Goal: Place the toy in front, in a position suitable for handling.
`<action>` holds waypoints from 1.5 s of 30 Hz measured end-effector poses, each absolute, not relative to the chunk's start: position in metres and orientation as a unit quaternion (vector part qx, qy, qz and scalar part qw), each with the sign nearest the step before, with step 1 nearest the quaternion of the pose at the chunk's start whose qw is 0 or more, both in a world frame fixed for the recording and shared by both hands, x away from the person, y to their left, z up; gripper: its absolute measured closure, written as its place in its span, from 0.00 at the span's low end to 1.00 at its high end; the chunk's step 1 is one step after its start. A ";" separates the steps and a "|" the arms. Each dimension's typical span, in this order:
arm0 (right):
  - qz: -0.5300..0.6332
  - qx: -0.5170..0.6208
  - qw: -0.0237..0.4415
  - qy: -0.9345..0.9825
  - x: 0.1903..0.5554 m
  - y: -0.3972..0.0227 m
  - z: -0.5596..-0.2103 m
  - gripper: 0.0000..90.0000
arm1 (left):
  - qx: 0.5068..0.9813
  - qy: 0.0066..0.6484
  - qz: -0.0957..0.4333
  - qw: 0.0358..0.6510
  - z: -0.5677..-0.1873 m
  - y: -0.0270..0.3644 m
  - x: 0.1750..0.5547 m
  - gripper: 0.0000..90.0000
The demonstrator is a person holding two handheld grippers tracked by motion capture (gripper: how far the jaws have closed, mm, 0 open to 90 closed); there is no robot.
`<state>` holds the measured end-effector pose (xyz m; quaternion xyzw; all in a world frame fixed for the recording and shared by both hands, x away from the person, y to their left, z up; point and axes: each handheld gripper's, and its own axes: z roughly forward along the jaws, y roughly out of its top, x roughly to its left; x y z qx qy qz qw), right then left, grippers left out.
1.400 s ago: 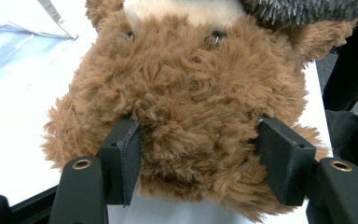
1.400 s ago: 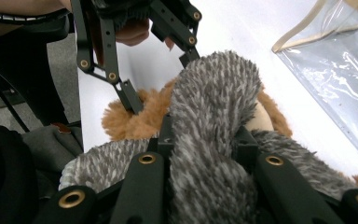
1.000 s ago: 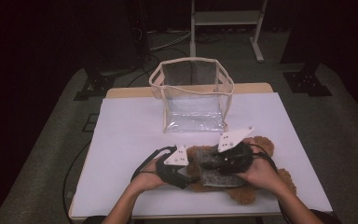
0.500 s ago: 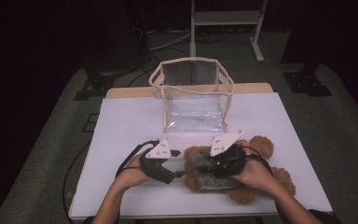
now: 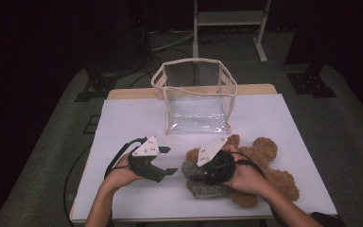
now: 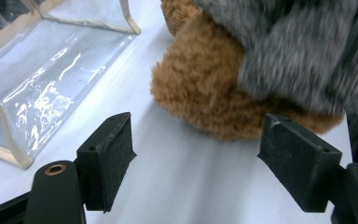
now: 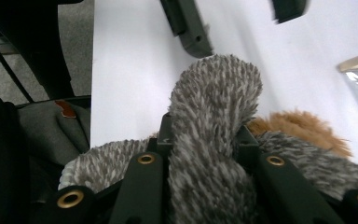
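Right gripper (image 5: 194,171) clamped the grey fuzzy garment (image 7: 214,140) on the teddy bear (image 5: 269,175), lower right; left gripper (image 5: 168,160), just opening, held nothing. Clear bag (image 5: 196,101) stood at centre, contents unclear.

In the left gripper view the grey cloth (image 6: 303,56) on the bear (image 6: 200,88) is motion-blurred and cut by the top and right edges. In the high view, the right gripper (image 5: 194,171) and hand hide the bear's middle, left of its head.
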<state>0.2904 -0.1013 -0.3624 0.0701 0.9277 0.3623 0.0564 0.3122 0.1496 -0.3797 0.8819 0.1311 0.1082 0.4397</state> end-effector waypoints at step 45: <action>0.373 0.119 0.022 0.920 0.339 -0.117 -0.345 0.79 | 0.886 0.122 0.096 0.437 -0.381 0.147 0.312 0.25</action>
